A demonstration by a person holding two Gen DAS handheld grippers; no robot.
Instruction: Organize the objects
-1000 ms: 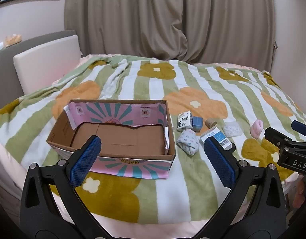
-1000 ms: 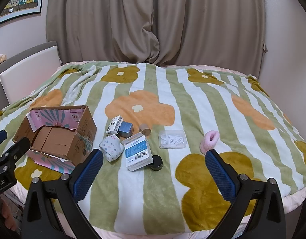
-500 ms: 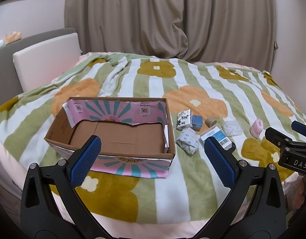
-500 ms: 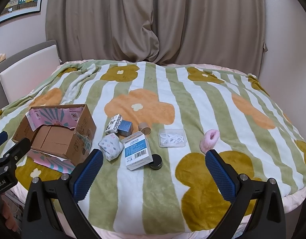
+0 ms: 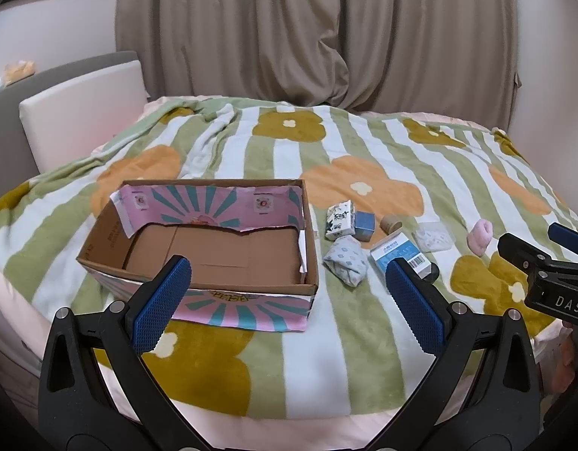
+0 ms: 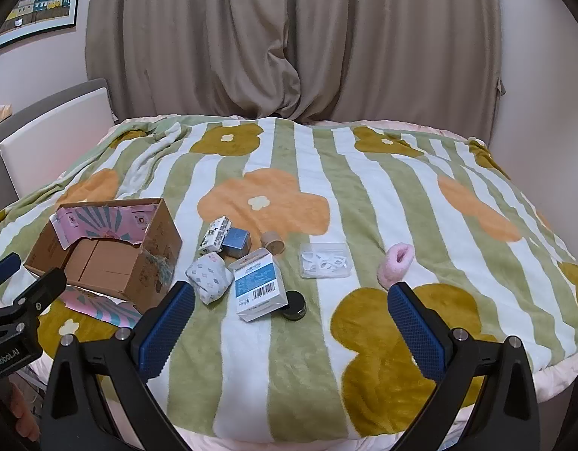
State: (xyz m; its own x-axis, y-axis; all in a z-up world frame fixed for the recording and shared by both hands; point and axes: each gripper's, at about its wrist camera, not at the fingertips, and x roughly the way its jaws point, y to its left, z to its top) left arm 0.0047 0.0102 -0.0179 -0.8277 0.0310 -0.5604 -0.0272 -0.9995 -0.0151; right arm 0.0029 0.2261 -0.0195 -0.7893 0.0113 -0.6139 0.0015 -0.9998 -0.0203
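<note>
An open cardboard box (image 5: 101, 248) (image 6: 157, 255) with a pink lining sits empty on the striped flower blanket. Right of it lie a white-and-blue barcode box (image 6: 259, 285) (image 5: 400, 253), a patterned cloth bundle (image 6: 210, 276) (image 5: 345, 259), a small printed carton (image 6: 214, 235), a blue cube (image 6: 236, 240), a cork-coloured roll (image 6: 272, 242), a dark round tin (image 6: 294, 304), a clear packet (image 6: 324, 259) and a pink fluffy piece (image 6: 396, 265) (image 5: 480, 236). My left gripper (image 5: 289, 300) is open near the box's front. My right gripper (image 6: 292, 329) is open near the bed's front edge.
The bed's front edge (image 6: 326, 439) is just below both grippers. A headboard with a white cushion (image 5: 82, 112) stands at the left, beige curtains (image 6: 289, 37) behind. Bare blanket (image 6: 420, 195) stretches behind and right of the objects.
Both grippers have risen and moved slightly, so the bed sits a little lower in view. Both stay open. No object has moved.
</note>
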